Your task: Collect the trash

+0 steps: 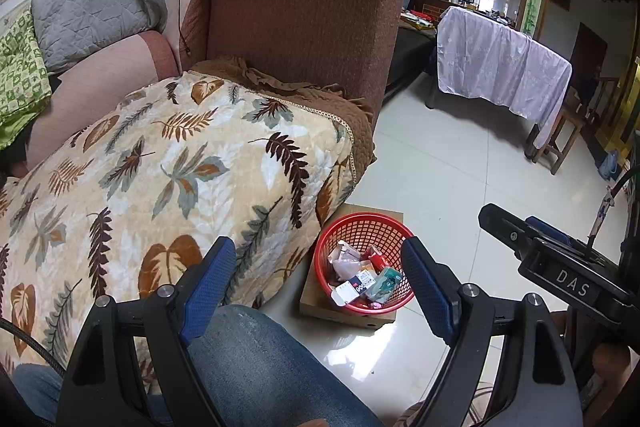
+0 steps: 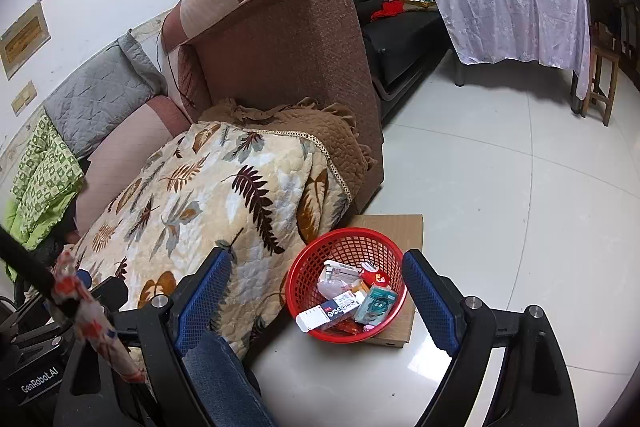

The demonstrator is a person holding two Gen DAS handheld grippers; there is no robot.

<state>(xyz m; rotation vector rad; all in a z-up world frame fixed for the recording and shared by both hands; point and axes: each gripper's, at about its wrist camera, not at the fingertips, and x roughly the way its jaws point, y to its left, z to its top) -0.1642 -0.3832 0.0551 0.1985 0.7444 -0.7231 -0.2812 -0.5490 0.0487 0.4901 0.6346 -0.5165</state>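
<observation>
Hovering wide-spread and empty, left hand-held gripper and right hand-held gripper frame the trash-filled red basket on cardboard.

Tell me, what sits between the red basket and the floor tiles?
A flat cardboard box lies under the red basket, keeping it off the floor; both views show it, the right wrist view most clearly.

Red plastic mesh basket, glossy, on flat matt brown cardboard sheet. Inside: printed paper cartons, shiny teal wrapper. Floor of pale glazed tiles, reflective. Leaf-print quilted fleece blanket, soft, matt. Coarse brown woven armchair upholstery. Blue textured rubbery pads on matt black plastic fingers.
</observation>
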